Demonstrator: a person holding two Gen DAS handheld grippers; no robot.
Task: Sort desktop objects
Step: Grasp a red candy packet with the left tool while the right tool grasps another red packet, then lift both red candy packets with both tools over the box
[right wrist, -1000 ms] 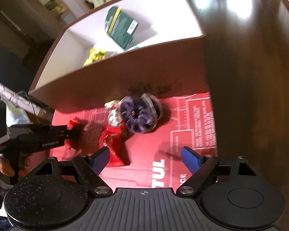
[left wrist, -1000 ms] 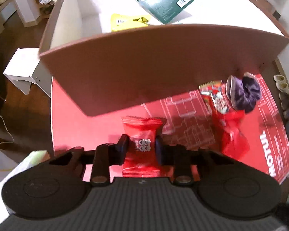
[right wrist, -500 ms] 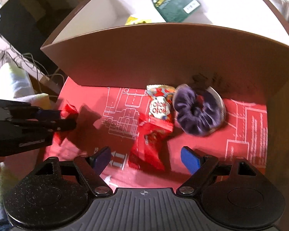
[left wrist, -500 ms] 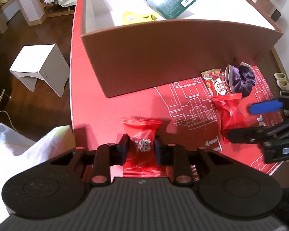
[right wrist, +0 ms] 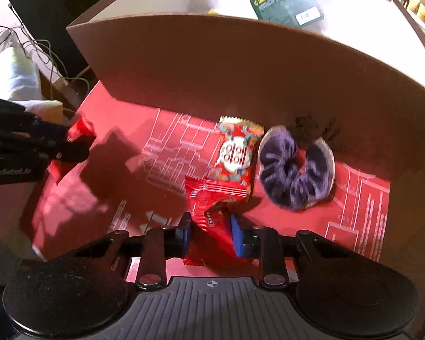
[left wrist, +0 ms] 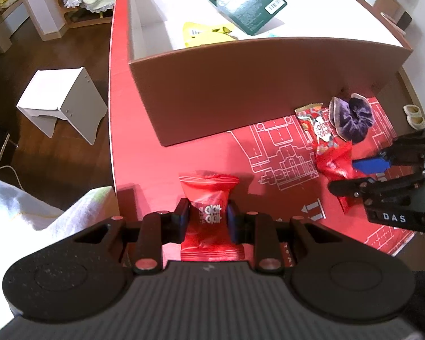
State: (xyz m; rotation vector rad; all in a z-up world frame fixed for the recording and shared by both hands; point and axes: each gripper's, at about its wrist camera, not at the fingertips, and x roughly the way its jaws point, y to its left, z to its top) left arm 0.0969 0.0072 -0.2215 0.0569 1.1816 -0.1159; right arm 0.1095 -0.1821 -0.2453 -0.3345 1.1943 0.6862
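My left gripper (left wrist: 207, 214) is shut on a plain red candy packet (left wrist: 208, 189), held above the red mat (left wrist: 283, 153) near its left edge. My right gripper (right wrist: 210, 225) is shut on a second plain red packet (right wrist: 209, 206); in the left wrist view that gripper (left wrist: 345, 175) reaches in from the right. A patterned red-and-gold snack packet (right wrist: 235, 155) lies just beyond it, touching a purple scrunchie (right wrist: 294, 170). Behind them stands the brown box (left wrist: 255, 85) with a white inside, holding a green packet (left wrist: 245, 2) and a yellow packet (left wrist: 204, 32).
A white stool (left wrist: 62, 99) stands on the dark floor to the left of the table. White cloth (left wrist: 28, 212) lies at the near left corner. Slippers (left wrist: 413, 116) sit on the floor at the right. Cables (right wrist: 42, 53) trail off the table's far left.
My right gripper moved in over the plain red packet and shut on it; it was wide open before. My left gripper drew back from the box, still holding its candy.
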